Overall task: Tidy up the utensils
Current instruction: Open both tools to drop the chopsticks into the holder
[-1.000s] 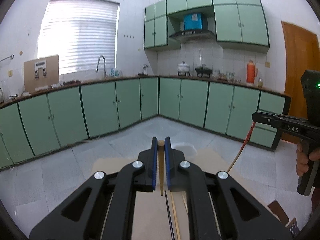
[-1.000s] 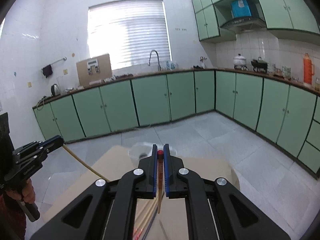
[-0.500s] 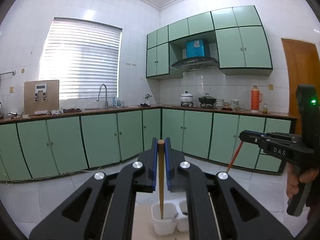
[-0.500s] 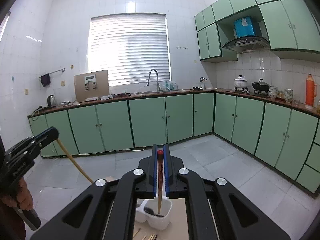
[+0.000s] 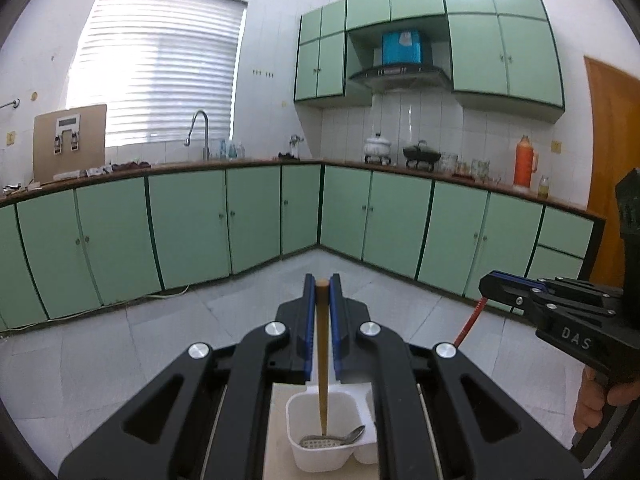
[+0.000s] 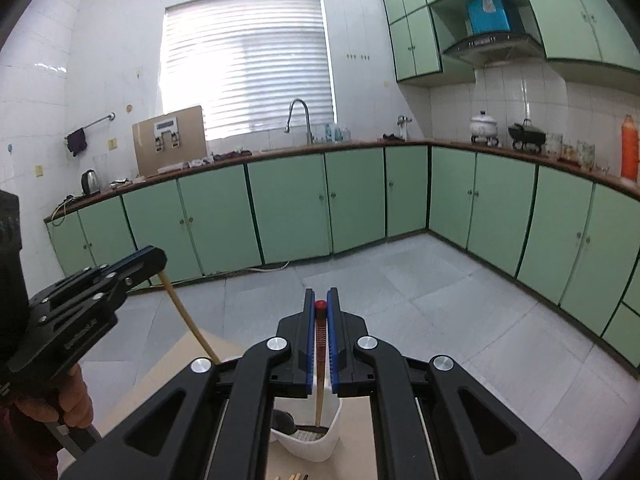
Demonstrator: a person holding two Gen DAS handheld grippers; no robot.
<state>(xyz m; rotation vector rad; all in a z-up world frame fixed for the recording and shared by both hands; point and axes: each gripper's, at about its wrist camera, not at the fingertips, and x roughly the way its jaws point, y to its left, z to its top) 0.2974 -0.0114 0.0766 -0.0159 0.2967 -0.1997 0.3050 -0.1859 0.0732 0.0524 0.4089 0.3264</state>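
My left gripper (image 5: 322,286) is shut on a plain wooden chopstick (image 5: 322,360) that hangs upright, its tip inside the left compartment of a white plastic utensil holder (image 5: 324,446). A metal spoon (image 5: 340,438) lies in that compartment. My right gripper (image 6: 320,304) is shut on a red-topped wooden chopstick (image 6: 319,372) whose tip reaches into the same white holder (image 6: 320,440). The right gripper also shows at the right of the left wrist view (image 5: 486,282), the left gripper at the left of the right wrist view (image 6: 158,258).
The holder stands on a light brown table (image 6: 160,376). More chopsticks (image 6: 294,477) lie on it at the bottom edge. Green floor cabinets (image 5: 240,220) and a grey tiled floor (image 6: 420,280) lie beyond.
Both grippers tilted up from the table and moved over the white holder. Each chopstick's tip now hangs inside it. Both grips stayed shut.
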